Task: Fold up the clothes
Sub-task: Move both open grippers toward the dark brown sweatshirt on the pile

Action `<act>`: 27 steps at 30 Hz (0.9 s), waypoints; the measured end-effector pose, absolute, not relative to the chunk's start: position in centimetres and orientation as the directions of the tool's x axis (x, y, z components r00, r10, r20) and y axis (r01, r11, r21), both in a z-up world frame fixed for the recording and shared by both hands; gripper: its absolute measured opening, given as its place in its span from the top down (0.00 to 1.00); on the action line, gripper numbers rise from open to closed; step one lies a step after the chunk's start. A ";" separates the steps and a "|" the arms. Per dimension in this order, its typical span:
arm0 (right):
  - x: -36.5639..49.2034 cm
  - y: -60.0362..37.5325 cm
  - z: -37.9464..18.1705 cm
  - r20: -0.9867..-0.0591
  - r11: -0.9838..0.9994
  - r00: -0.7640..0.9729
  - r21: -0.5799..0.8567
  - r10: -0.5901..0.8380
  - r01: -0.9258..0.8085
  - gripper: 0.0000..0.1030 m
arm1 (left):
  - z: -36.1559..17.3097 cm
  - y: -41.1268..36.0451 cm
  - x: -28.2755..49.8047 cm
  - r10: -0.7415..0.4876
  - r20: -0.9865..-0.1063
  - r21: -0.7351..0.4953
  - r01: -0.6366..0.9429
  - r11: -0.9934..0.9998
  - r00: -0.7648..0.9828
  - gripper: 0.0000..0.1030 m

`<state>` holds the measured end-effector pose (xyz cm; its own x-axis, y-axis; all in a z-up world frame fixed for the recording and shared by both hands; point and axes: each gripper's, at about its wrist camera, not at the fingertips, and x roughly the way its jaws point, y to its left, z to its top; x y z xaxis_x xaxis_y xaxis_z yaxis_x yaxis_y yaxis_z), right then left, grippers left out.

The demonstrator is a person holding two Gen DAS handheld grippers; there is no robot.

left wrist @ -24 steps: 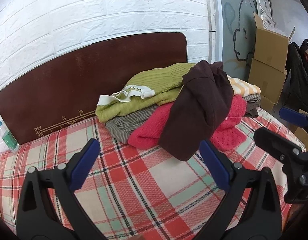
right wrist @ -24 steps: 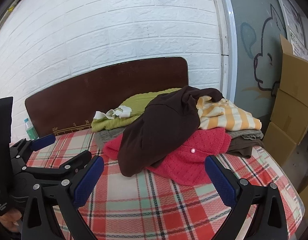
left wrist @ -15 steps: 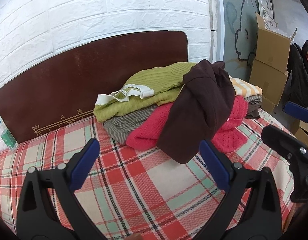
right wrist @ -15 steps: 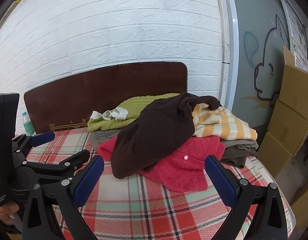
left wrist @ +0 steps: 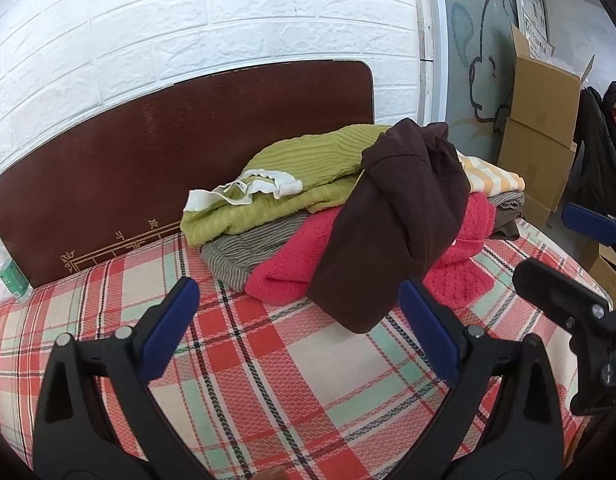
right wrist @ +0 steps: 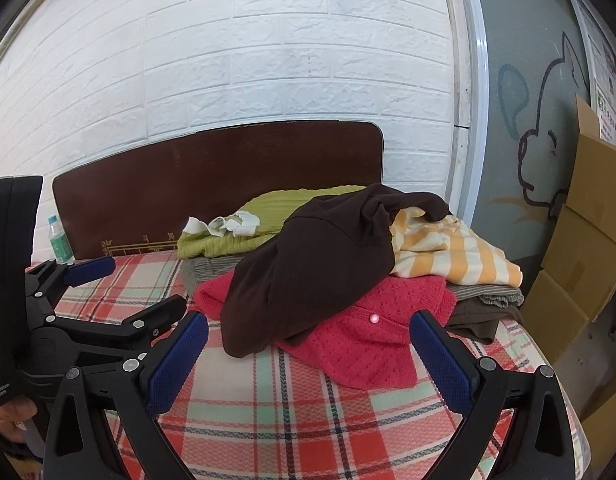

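A heap of clothes lies on the plaid bed (left wrist: 339, 364) near the headboard. A dark brown garment (left wrist: 395, 216) (right wrist: 319, 264) is draped over a red knit (left wrist: 292, 268) (right wrist: 371, 336). A green ribbed sweater (left wrist: 308, 172) (right wrist: 224, 240) lies on a grey striped piece (left wrist: 236, 252). A yellow-and-white striped top (right wrist: 455, 252) sits at the right. My left gripper (left wrist: 296, 286) hovers open just short of the heap, nothing between its blue pads. My right gripper (right wrist: 308, 318) is open too, beside it on the right, also seen in the left wrist view (left wrist: 563, 264).
A brown wooden headboard (left wrist: 148, 152) stands against the white brick wall. A plastic water bottle (right wrist: 60, 240) stands at its left end. Stacked cardboard boxes (right wrist: 587, 248) and dark hanging clothes (left wrist: 603, 152) line the right side of the bed. A hand (right wrist: 12, 420) holds the left gripper.
Both hands drift only slightly. The heap of clothes keeps its shape and both pairs of jaws stay wide apart.
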<state>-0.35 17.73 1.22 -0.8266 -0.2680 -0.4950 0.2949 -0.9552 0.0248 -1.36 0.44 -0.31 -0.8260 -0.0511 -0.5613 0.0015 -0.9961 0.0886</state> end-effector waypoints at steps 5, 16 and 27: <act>-0.6 17.7 1.0 -0.503 -0.954 -0.820 0.026 -0.272 0.300 0.00 | -0.5 0.5 -1.6 -0.048 -0.566 0.087 -0.002 -0.996 -0.823 0.02; -0.8 17.1 0.7 -0.511 -0.948 -0.813 0.007 -0.278 0.319 0.00 | -0.7 0.4 -1.8 -0.043 -0.572 0.083 -0.005 -0.997 -0.819 0.02; -1.6 16.6 0.6 -0.525 -0.942 -0.808 -0.032 -0.268 0.334 0.00 | -1.2 -0.1 -2.3 -0.044 -0.588 0.072 0.002 -0.997 -0.808 0.02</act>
